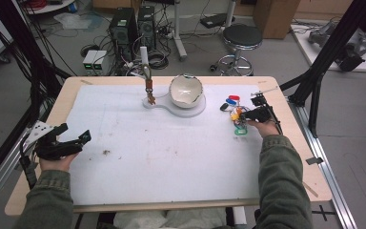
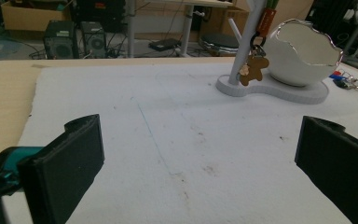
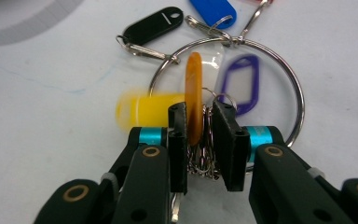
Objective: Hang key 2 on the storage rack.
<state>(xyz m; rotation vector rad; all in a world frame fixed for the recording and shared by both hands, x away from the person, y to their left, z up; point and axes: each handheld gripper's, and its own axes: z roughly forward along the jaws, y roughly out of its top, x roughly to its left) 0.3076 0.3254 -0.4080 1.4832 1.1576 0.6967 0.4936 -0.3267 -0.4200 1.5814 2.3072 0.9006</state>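
A bunch of coloured key tags on a large metal ring (image 3: 299, 100) lies on the white mat at the right. My right gripper (image 3: 200, 135) is shut on an orange tag (image 3: 195, 88) standing on edge, with several small split rings pinched beside it. Yellow (image 3: 142, 109), black (image 3: 154, 25), blue (image 3: 214, 10) and purple (image 3: 240, 86) tags lie flat around it. In the high view the right gripper (image 1: 242, 115) sits over the bunch (image 1: 232, 101). My left gripper (image 1: 76, 139) rests at the mat's left edge, open and holding nothing (image 2: 200, 135).
A white stand (image 1: 181, 109) at the back centre carries a cracked-egg-shaped bowl (image 1: 186, 90) and a post (image 1: 144, 56) with a brown bear pendant (image 2: 253, 70) hanging from it. The white mat (image 1: 147, 148) covers most of the wooden table (image 1: 64, 98).
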